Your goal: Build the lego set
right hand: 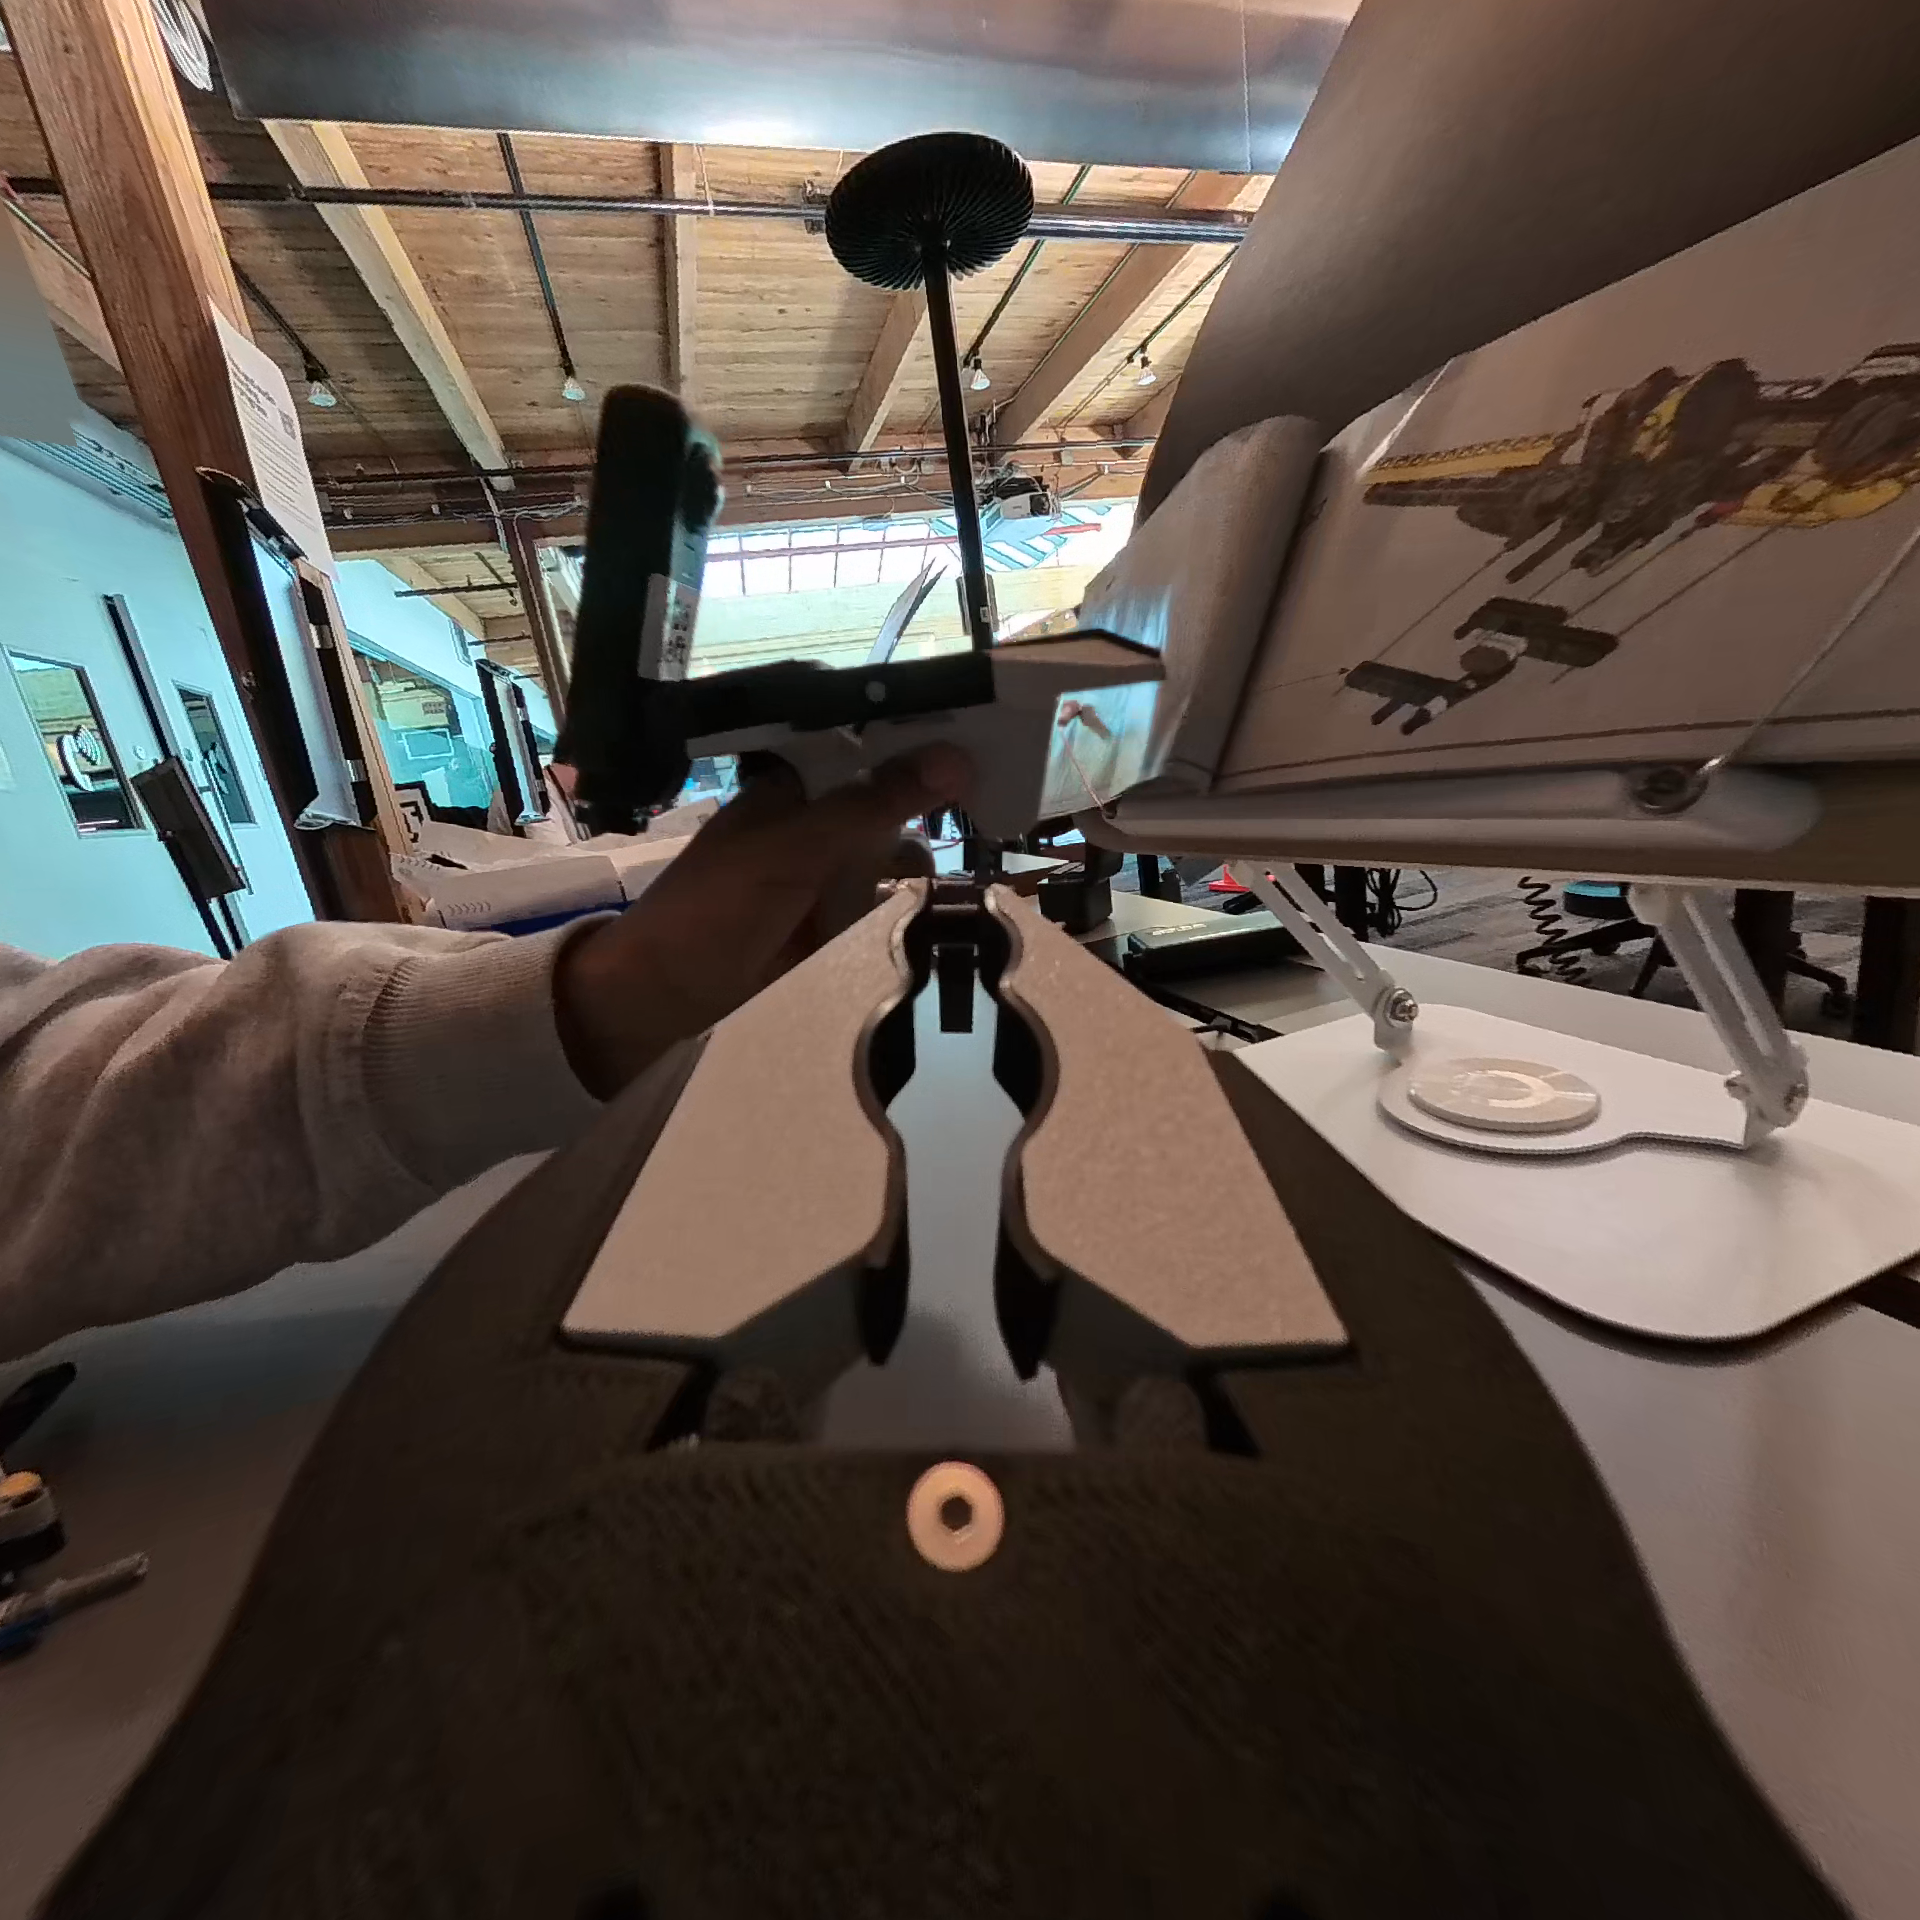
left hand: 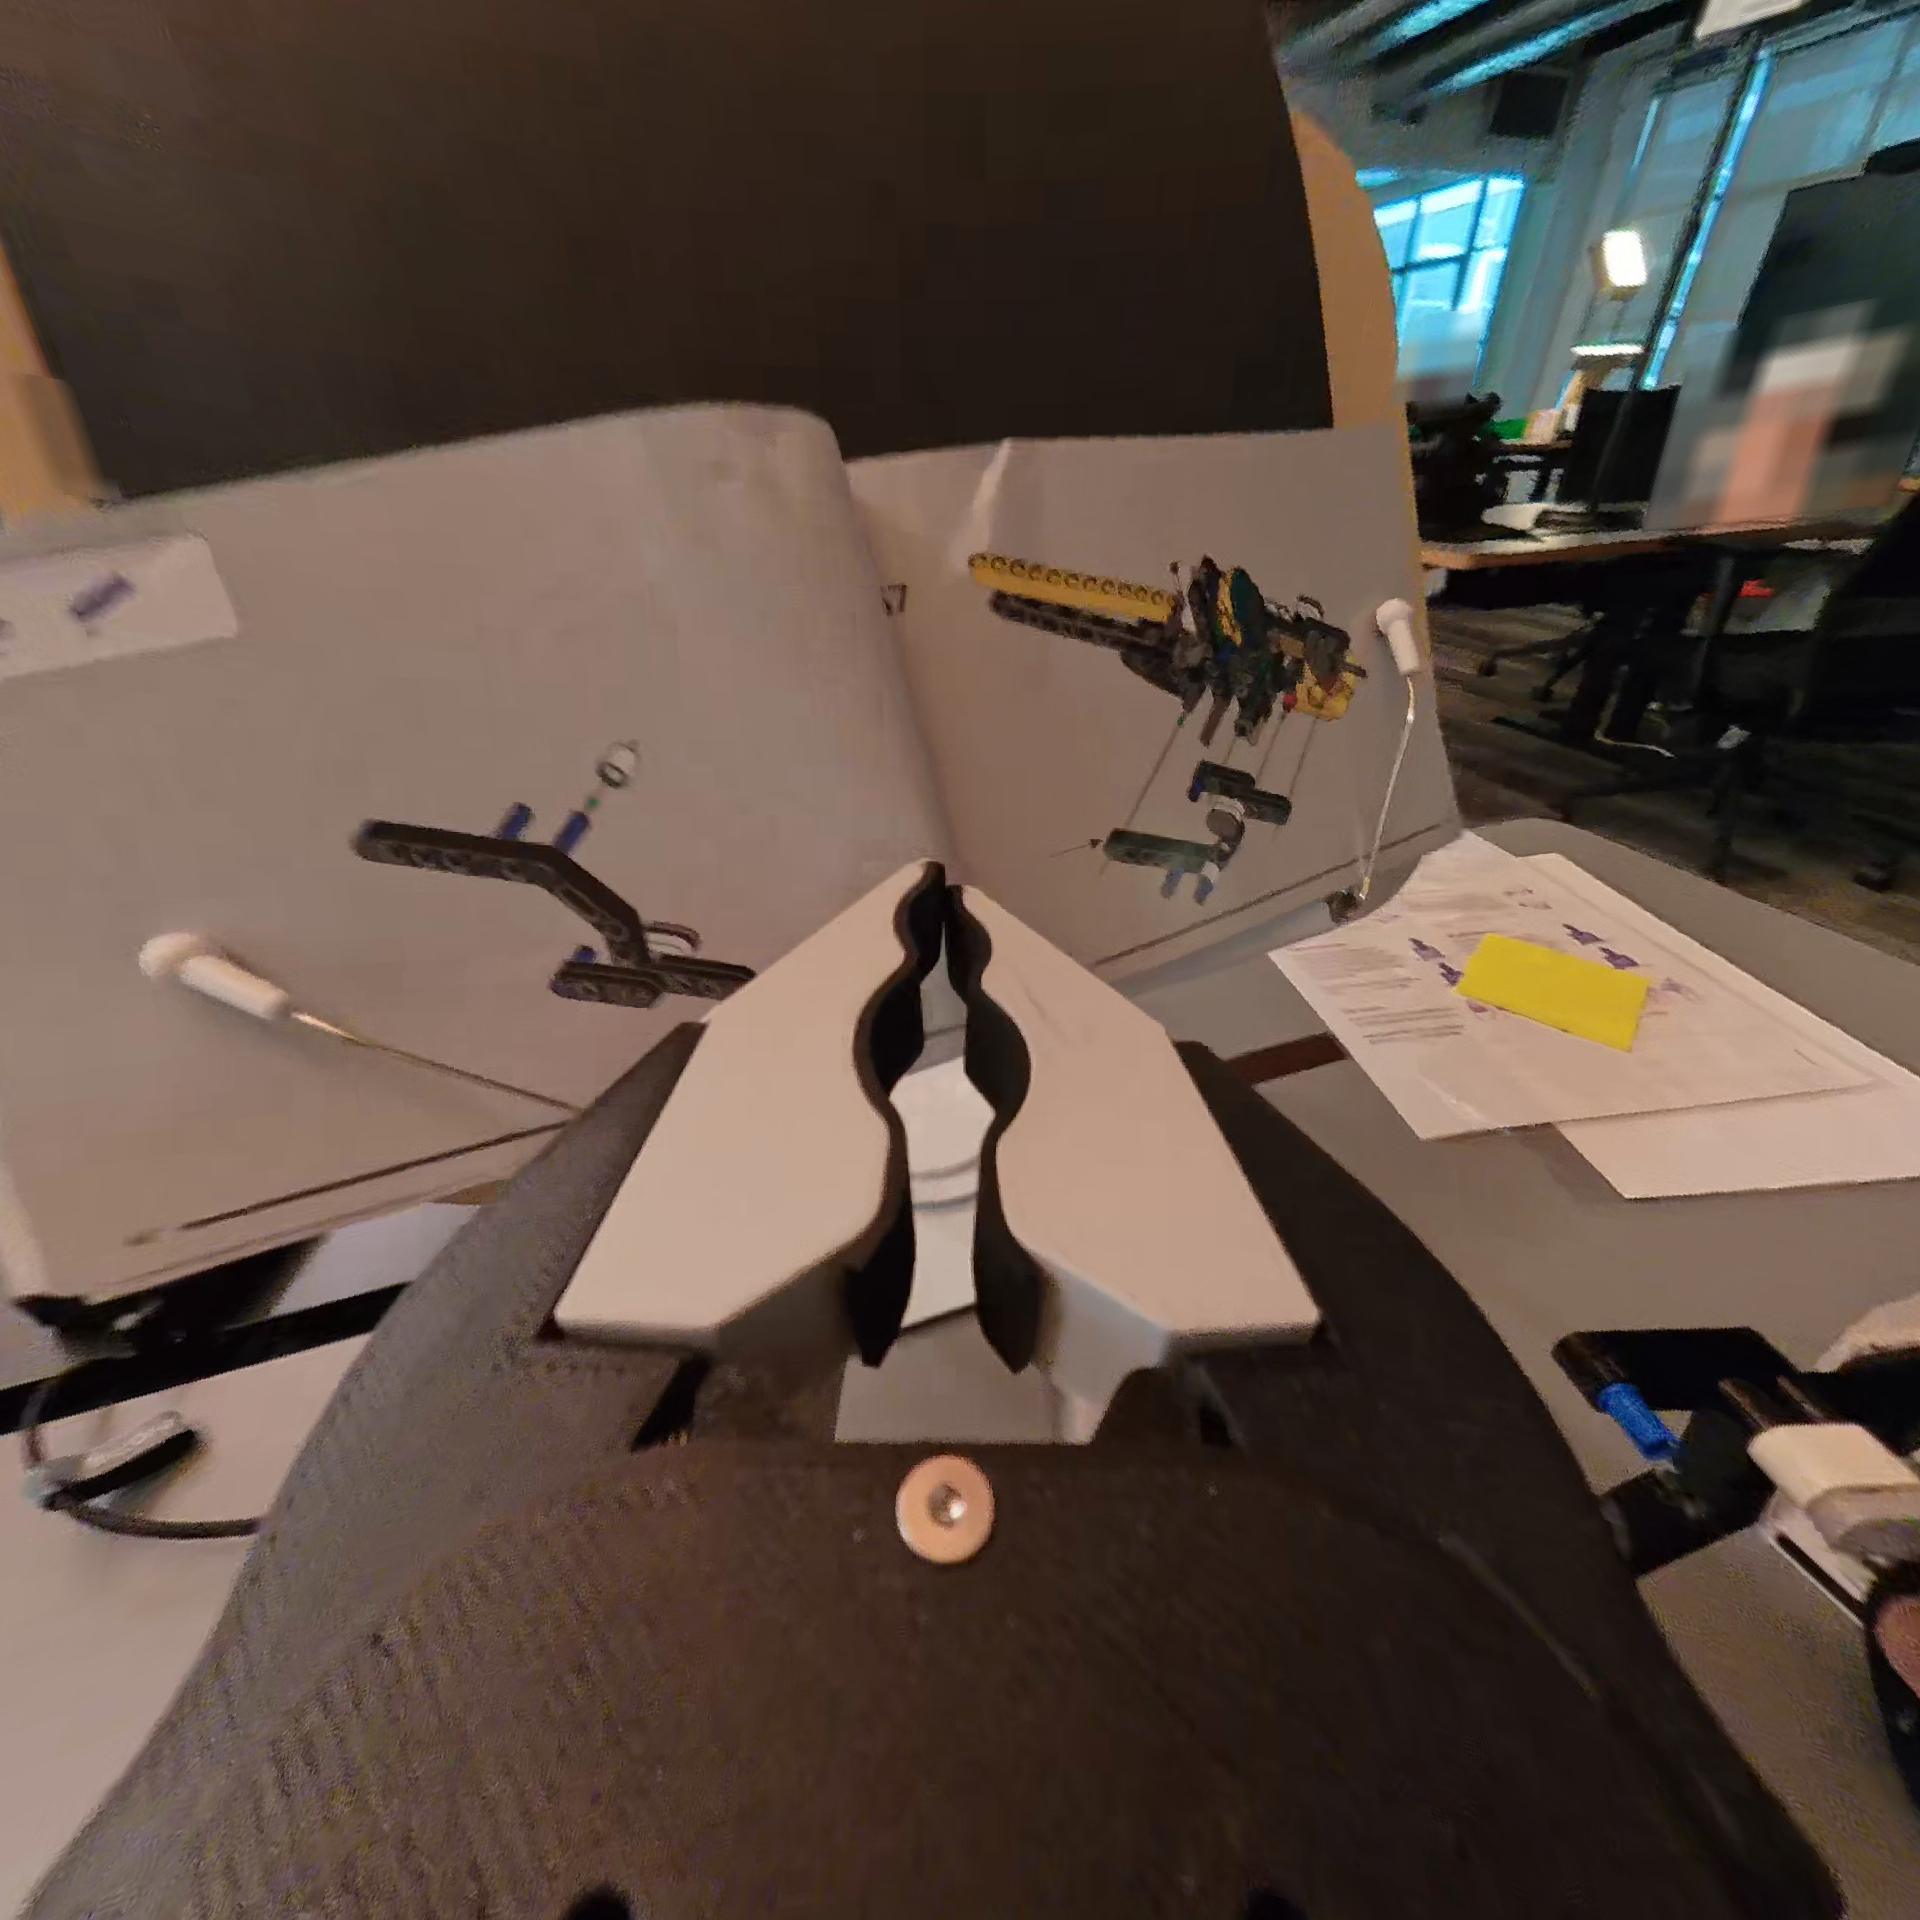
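Observation:
My left gripper (left hand: 943,902) is shut and empty, raised in front of the open instruction booklet (left hand: 623,790) on its white stand. My right gripper (right hand: 954,920) is shut on a small black lego beam (right hand: 956,987) at its fingertips. In the left wrist view that beam (left hand: 1662,1369) shows at the lower right with a blue pin (left hand: 1629,1415) in it, held by the right gripper's white fingers (left hand: 1818,1455). In the right wrist view the left gripper (right hand: 1081,665) is held up by a hand (right hand: 748,894) and points at the booklet (right hand: 1558,582).
Sheets of paper (left hand: 1662,1049) with a flat yellow piece (left hand: 1553,987) lie right of the booklet. The stand's white base (right hand: 1558,1174) sits on the grey table. A few loose lego parts (right hand: 42,1538) lie at the left table edge. A black cable (left hand: 114,1475) lies at lower left. About 15 cm separates my left fingertips from my right.

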The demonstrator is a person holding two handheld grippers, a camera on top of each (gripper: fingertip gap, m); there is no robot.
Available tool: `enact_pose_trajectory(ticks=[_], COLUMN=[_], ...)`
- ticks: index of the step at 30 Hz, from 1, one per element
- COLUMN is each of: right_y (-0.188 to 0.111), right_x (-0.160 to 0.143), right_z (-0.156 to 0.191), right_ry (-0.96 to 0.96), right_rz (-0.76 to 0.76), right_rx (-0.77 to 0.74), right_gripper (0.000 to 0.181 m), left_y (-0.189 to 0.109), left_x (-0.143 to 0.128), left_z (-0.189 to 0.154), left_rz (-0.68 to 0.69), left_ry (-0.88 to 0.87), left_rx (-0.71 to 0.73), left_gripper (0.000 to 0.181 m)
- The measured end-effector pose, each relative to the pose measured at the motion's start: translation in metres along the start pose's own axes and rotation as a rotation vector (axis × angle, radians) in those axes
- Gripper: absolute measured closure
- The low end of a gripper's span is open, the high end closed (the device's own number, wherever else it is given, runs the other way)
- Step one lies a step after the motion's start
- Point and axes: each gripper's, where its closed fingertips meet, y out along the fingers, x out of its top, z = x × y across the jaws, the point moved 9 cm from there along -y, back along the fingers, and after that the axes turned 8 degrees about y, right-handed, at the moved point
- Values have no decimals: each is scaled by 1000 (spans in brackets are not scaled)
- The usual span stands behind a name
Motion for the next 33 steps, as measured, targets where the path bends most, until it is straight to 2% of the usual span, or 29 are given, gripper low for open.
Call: enact_pose_trajectory(ticks=[2,3,4,5,6,7,9,11,15,18,21,24,27,30,33], right_y=[0,0,0,0,1,1,1,0,-1,0,-1,-2,-2,2,11], right_x=[0,0,0,0,0,-1,-1,0,0,0,0,2,3,2,-3], right_z=[0,0,0,0,0,0,1,0,-1,0,-1,-1,-1,1,1], right_ry=[1,2,4,4,4,4,3,5,15,17,16,22,32,81,296], right_rz=[-1,-1,-1,-1,0,2,4,3,-9,-6,-4,-18,-27,-10,97], right_rx=[1,2,3,3,4,4,4,3,4,7,7,9,16,25,23], right_gripper=[176,176,176,176,176,176,176,176,176,176,176,176,176,176,176], left_y=[-9,-12,-12,-10,-5,1,13,18,20,21,20,10,-14,-54,-101], left_x=[7,11,14,14,12,9,0,-2,-1,0,2,6,2,-10,-28], left_z=[8,13,20,28,34,38,40,41,27,19,16,13,6,4,2], left_rz=[-52,-87,-94,-70,-21,35,110,90,71,67,63,62,124,218,337], left_ry=[19,27,19,5,-14,-42,-102,-121,-97,-87,-107,-96,-98,-109,-131], left_rx=[67,89,134,182,210,218,167,164,123,89,62,4,-131,-223,-298], left_gripper=[177,151,115,88,71,66,84,89,125,146,159,154,132,121,119])
